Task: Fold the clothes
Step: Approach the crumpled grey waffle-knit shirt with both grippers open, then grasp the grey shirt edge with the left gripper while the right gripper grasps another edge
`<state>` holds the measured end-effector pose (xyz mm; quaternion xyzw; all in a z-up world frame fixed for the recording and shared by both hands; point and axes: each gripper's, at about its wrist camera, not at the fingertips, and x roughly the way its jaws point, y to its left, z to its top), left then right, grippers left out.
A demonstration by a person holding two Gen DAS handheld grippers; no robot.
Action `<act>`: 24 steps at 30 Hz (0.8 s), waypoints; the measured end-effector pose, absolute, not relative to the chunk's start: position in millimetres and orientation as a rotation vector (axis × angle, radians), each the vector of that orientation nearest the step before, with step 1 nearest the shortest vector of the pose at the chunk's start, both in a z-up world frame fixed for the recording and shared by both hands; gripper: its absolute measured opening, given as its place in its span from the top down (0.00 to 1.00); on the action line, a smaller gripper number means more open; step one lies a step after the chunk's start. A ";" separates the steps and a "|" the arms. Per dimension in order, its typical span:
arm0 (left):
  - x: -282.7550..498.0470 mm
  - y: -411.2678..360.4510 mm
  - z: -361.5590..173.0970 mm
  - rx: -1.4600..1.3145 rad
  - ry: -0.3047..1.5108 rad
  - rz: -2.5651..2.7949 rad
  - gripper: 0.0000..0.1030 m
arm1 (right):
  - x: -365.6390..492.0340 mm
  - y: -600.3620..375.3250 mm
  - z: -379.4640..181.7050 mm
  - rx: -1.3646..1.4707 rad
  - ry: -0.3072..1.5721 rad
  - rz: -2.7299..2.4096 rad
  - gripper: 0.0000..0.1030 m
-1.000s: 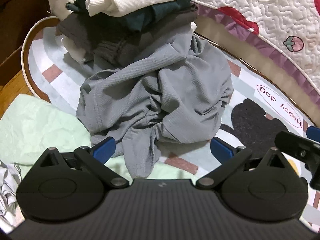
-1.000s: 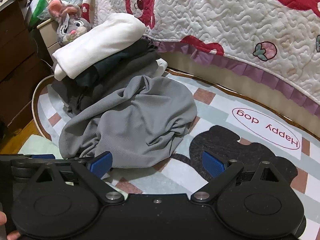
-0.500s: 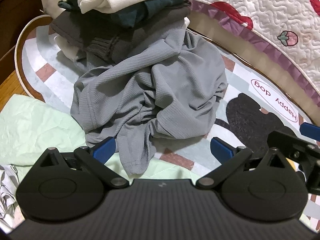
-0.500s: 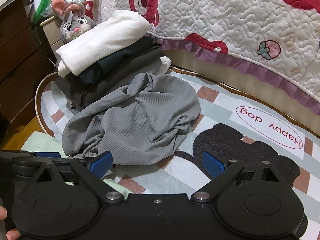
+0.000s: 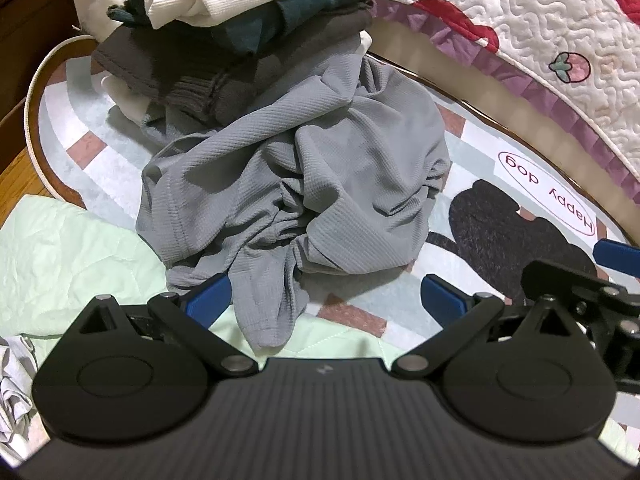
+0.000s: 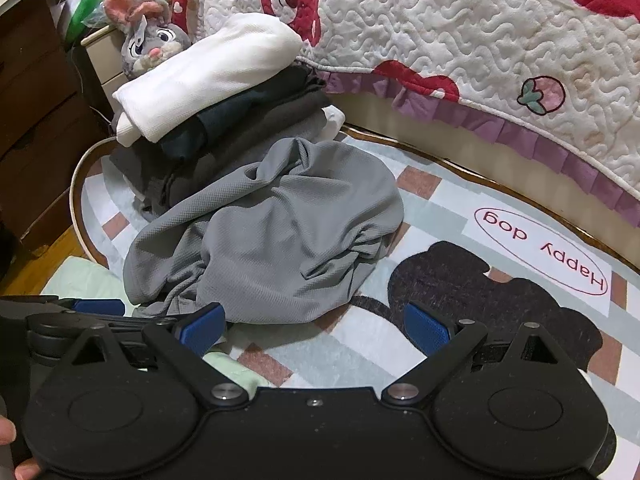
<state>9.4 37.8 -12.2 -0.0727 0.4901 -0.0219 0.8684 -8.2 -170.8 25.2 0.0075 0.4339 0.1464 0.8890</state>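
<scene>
Jaws of both grippers gape wide, empty, near crumpled grey garment (image 5: 304,184).

A crumpled shirt (image 5: 304,184) lies on the rug (image 5: 472,148), near its left end. Behind it, at the rug's far left corner, sits a pile of folded clothes (image 6: 224,96). A toy bunny (image 6: 152,40) sits behind the pile. The bed quilt (image 6: 460,32) hangs along the rug's far edge. A thin blanket (image 5: 68,248) covers the rug's near left edge.
</scene>
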 end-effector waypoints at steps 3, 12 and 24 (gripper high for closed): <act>13.1 43.0 -21.3 -0.138 1.028 -0.030 0.00 | -6.6 -171.5 18.7 0.036 0.907 0.315 0.05; 25.1 59.1 -47.0 -0.091 1.034 0.009 0.14 | 1.2 -167.1 -2.3 0.154 0.961 0.482 0.20; 90.0 98.9 -75.6 -0.025 0.986 0.203 0.33 | 76.9 -146.0 -34.6 0.033 0.964 0.573 0.75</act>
